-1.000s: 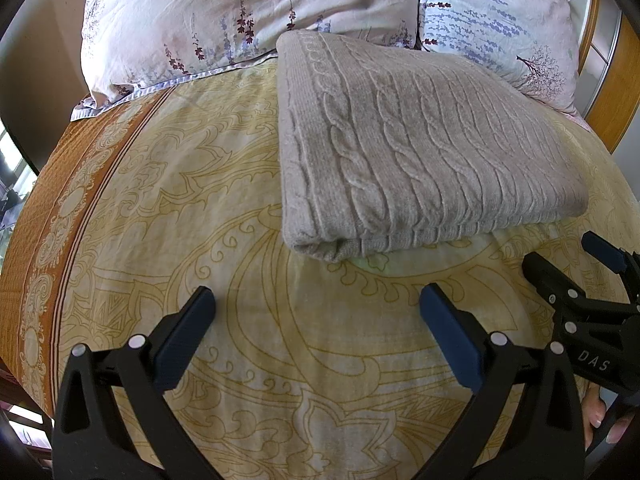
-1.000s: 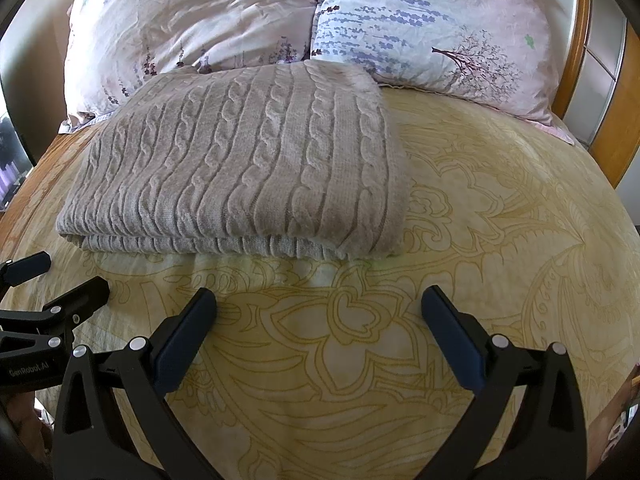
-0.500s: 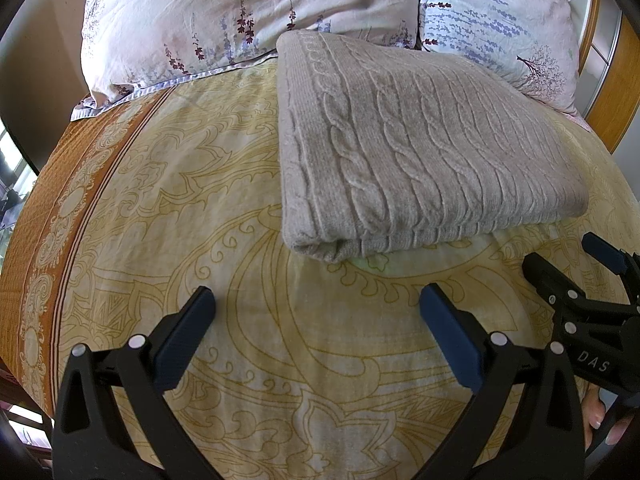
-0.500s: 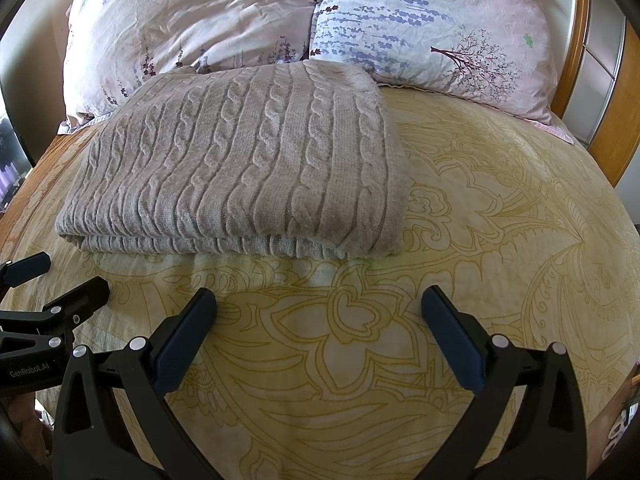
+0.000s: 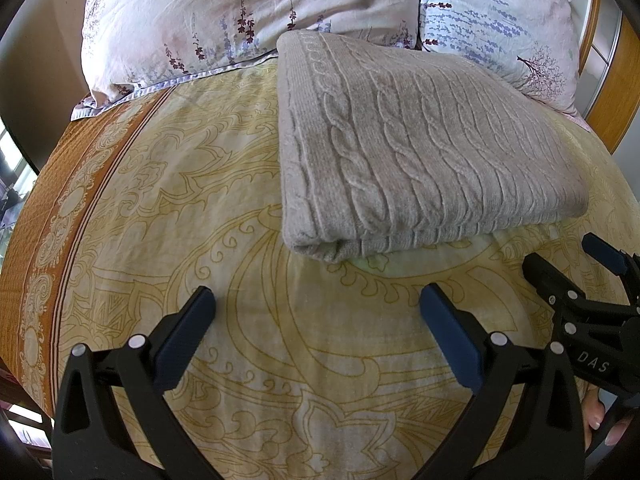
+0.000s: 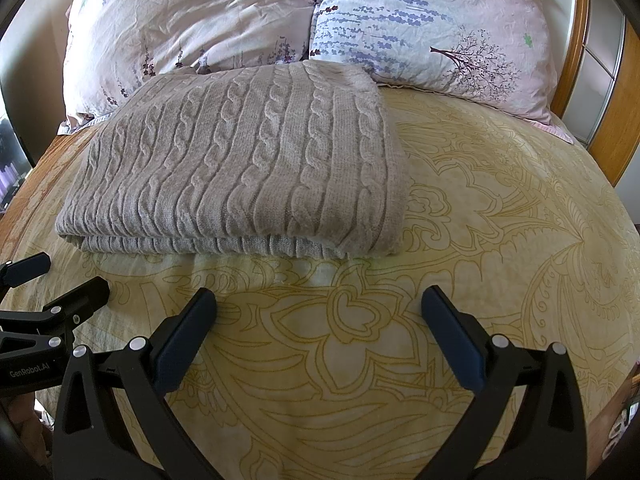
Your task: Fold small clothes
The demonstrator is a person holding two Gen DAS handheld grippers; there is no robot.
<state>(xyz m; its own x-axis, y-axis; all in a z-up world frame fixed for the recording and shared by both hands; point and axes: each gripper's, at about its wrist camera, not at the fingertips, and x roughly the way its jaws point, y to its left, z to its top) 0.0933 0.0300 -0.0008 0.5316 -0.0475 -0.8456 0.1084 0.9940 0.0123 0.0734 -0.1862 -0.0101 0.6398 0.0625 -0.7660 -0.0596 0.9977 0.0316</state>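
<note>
Nothing moved, folded sweater [image 5: 420, 152] on bed [image 5: 248, 360], 2 grippers spread

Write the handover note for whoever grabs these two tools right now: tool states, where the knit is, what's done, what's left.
Left tool: open, holding nothing, hovering over the yellow bedspread short of the knit's near-left corner.
Right tool: open, holding nothing, hovering over the bedspread just short of the knit's near edge.
Grey cable-knit: lies folded in a flat rectangle on the bedspread, far edge up against the two floral pillows; stacked layers show along the near edge.
Done: the knit looks neatly folded, edges roughly aligned.
Left: probably nothing on this piece, unless another fold is wanted. No other clothes are in view.
</note>
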